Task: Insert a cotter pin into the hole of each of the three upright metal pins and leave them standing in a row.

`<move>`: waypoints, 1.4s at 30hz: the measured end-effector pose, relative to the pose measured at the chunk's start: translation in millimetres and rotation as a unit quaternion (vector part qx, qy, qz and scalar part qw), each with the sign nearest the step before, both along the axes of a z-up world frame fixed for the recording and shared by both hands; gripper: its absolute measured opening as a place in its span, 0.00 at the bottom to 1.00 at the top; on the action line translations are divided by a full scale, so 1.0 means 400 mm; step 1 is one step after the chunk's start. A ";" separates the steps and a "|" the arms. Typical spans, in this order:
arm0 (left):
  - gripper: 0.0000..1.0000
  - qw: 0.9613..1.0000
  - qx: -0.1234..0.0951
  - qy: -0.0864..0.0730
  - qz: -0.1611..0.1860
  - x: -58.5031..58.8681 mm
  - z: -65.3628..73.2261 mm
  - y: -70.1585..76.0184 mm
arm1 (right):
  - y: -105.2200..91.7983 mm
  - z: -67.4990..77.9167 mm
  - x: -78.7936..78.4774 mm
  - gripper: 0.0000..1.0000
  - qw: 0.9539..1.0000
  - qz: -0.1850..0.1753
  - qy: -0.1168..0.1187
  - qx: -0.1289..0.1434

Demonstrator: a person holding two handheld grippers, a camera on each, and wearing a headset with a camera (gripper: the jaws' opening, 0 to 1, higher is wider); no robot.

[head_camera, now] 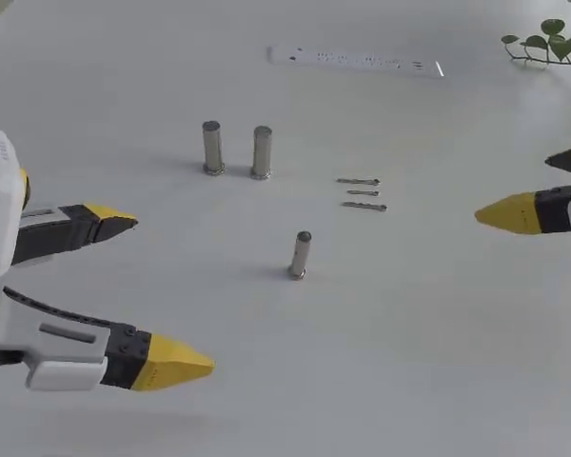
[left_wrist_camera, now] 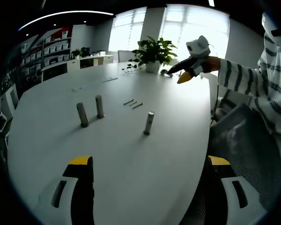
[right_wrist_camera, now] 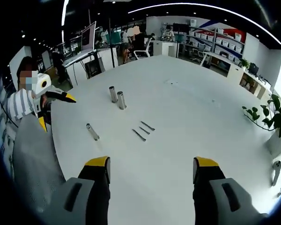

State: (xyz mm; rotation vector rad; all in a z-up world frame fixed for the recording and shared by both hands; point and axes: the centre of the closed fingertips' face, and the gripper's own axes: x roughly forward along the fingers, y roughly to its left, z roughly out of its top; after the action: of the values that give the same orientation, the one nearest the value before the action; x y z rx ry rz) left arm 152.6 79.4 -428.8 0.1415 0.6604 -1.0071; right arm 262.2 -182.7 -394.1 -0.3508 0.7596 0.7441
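- Since the three cotter pins (head_camera: 362, 193) lie flat on the worktop (head_camera: 409, 362) right in front of the right claw (head_camera: 511, 188), that claw is the nearer one to fetch them.
- In the right gripper view they sit ahead of the jaws, a little toward the left jaw. They lie side by side, and each one slants across the way the claw points.
- I think the right claw must turn a bit to pinch one across its thin side.
- Both the right claw and the left claw (head_camera: 171, 293) have their jaws wide apart and hold nothing.
- One lone metal pin (head_camera: 301, 255) stands up ahead of the left claw, between the two claws.
- Two more metal pins (head_camera: 236, 149) stand close together, farther out.
- No pin looks filled yet.
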 end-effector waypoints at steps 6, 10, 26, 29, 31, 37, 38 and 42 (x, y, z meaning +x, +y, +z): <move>0.99 1.000 0.006 0.007 0.003 -0.018 -0.008 0.006 | 0.064 -0.018 0.025 0.56 0.998 0.067 -0.004 -0.020; 0.99 1.000 0.004 0.005 0.011 -0.018 -0.007 0.009 | 0.115 -0.028 0.026 0.50 0.995 0.102 0.006 -0.015; 0.96 1.000 0.004 0.012 0.013 -0.059 0.000 -0.040 | 0.184 -0.107 0.080 0.25 0.982 0.178 0.037 -0.055; 0.96 1.000 0.003 0.011 0.009 -0.066 0.000 -0.041 | 0.188 -0.122 0.096 0.16 0.980 0.184 0.043 -0.060; 0.96 1.000 -0.008 0.013 0.014 -0.066 0.009 -0.046 | 0.191 -0.131 0.109 0.13 0.979 0.187 0.044 -0.064; 0.96 0.999 -0.031 0.015 0.014 -0.069 0.030 -0.051 | 0.200 -0.164 0.129 0.10 0.975 0.197 0.059 -0.080; 0.96 0.999 -0.037 0.012 0.017 -0.065 0.038 -0.050 | 0.202 -0.172 0.129 0.10 0.974 0.201 0.064 -0.086; 0.95 0.998 -0.050 0.004 0.024 -0.054 0.057 -0.045 | 0.209 -0.192 0.134 0.09 0.970 0.212 0.072 -0.095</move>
State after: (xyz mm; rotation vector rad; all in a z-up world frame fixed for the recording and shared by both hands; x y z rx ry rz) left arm 130.8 61.5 -405.9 0.0338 0.6164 -0.9919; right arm 315.9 -99.0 -471.1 -0.6517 0.9088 1.1113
